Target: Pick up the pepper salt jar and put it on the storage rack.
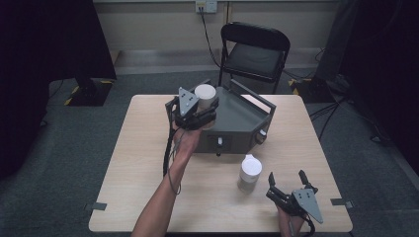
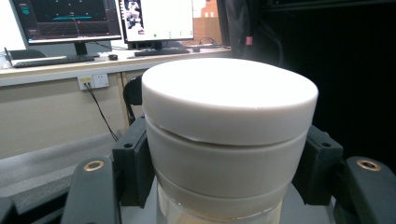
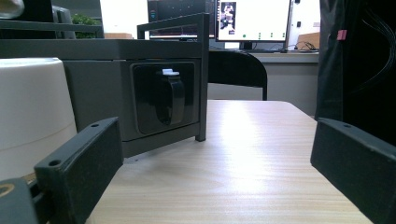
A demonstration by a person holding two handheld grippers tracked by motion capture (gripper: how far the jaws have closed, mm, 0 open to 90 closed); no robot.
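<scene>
- High view: the person's left forearm reaches forward from the near edge of the table (image 1: pixel 148 163), hand raised, with the left gripper (image 1: pixel 197 111) held above the near-left corner of a dark grey metal box (image 1: pixel 242 121).
- The left gripper is clamped around a white-lidded jar (image 1: pixel 205 97), which sits upright between its jaws, the lid rising above them.
- The right gripper (image 1: pixel 288 178) rests low at the near right of the table, its grey three-cornered plate up, jaws spread apart and holding nothing.
- A second jar (image 1: pixel 250 173) with a white lid stands on the table just to the left of and slightly beyond the right gripper, apart from it.
- A black folding chair (image 1: pixel 254 54) stands past the table's far edge.
- Left gripper view: the held jar's white lid (image 2: pixel 229 100) is just ahead, both black pads (image 2: pixel 135 163) pressed on its sides; clear glass shows below the lid. Monitors (image 2: pixel 156 21) sit on a desk far beyond; their writing is too small to read.
- Right gripper view: the jaws stand wide apart over bare wood; the second jar (image 3: pixel 32 112) is just beyond the left jaw, and the box's front, with a black latch (image 3: pixel 168 100), lies ahead. No label is readable.
</scene>
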